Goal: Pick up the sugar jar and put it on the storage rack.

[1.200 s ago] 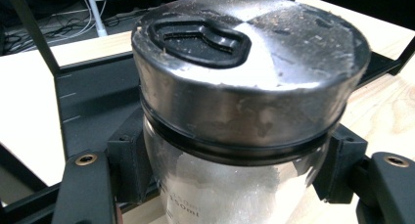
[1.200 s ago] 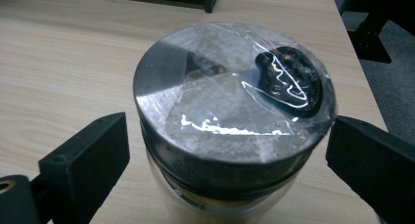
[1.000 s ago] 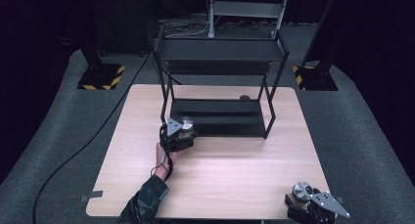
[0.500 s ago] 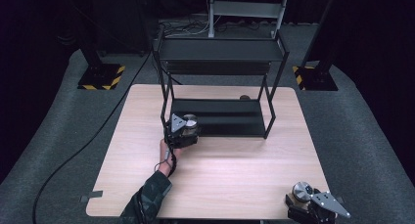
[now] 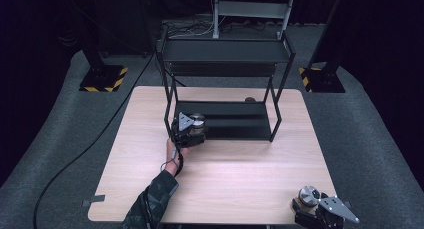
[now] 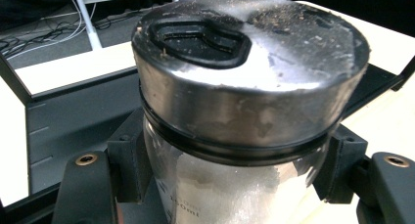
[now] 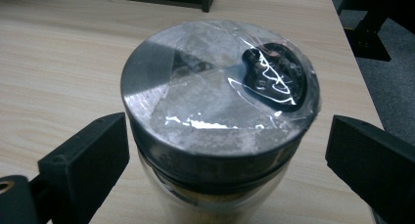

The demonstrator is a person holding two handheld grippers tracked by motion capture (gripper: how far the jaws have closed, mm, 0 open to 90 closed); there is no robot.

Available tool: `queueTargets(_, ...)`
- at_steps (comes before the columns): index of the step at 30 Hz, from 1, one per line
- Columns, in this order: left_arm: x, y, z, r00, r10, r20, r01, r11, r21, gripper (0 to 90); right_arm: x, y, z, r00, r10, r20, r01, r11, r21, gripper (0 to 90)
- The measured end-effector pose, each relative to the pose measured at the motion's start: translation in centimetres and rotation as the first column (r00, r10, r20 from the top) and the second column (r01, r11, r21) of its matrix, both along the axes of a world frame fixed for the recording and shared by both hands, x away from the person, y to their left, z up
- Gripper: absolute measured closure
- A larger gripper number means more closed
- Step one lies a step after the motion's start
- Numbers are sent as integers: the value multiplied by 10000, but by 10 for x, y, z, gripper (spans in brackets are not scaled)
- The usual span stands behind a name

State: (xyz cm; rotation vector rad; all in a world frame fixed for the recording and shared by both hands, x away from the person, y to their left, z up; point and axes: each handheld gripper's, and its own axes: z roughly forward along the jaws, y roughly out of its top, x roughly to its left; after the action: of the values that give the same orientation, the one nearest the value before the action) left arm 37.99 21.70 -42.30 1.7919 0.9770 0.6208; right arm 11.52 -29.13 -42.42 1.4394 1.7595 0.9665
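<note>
High view: I see the left gripper (image 5: 189,130) at the front left corner of the black metal two-tier shelf rack (image 5: 225,51), which stands on the light wooden table (image 5: 235,174); the person's left hand (image 5: 172,151), in a camouflage-patterned sleeve (image 5: 152,199), comes in from the bottom edge. The steel lid of the held jar (image 5: 198,122) sits at the lip of the rack's lower shelf. The right gripper (image 5: 320,211) is at the near right corner of the table, a second round steel lid just beside its grey plate. Left gripper view: the jaws are closed on a clear glass shaker jar with a round steel lid (image 6: 244,87); the pads press its glass body on both sides, white granules fill the inside, and a black flip tab sits on the lid. The dark lower shelf lies right behind it. Right gripper view: a second glass jar with a steel lid under clear film (image 7: 220,116) stands on the table between the jaws, which stand apart from it with a gap on each side, so this gripper is not clamping.
</note>
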Motion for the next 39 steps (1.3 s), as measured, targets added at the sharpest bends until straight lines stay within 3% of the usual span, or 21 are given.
queueTargets(39, 27, -16, 4, 9998, 151, -94, -152, 9997, -164, 299, -1, -1, -2, 9999, -139, 40, 139, 9999, 27, 17)
